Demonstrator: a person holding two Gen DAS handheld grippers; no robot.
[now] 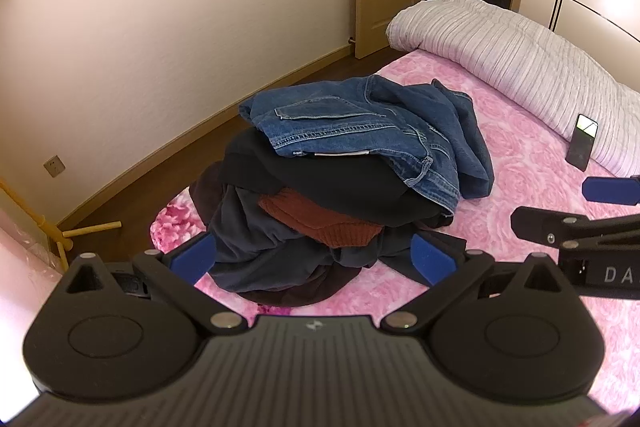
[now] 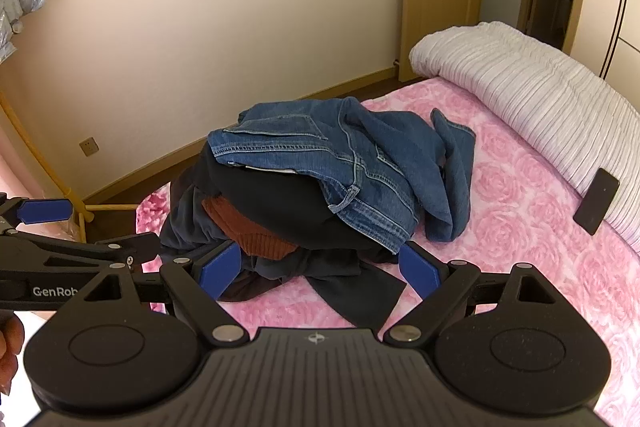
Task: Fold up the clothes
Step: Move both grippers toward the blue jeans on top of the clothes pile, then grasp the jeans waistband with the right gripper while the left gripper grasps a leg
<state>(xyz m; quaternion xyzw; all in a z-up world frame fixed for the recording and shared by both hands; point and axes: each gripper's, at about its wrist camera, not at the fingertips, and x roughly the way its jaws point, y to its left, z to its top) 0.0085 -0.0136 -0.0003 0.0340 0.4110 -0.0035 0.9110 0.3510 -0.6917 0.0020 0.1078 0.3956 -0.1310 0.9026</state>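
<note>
We are seeing a hand (image 2: pixel 10 351) at the edge of the right wrist view only, beside the left gripper (image 1: pixel 314 261); the left wrist view is catching the right gripper (image 2: pixel 320 267) cut off at its edge. The pile of clothes (image 1: pixel 340 195) is lying on the pink bed cover (image 1: pixel 520 187) just ahead of both grippers, blue jeans (image 2: pixel 320 155) on top. The black layers are perhaps several garments. Both grippers are hanging wide open, gripping nothing.
</note>
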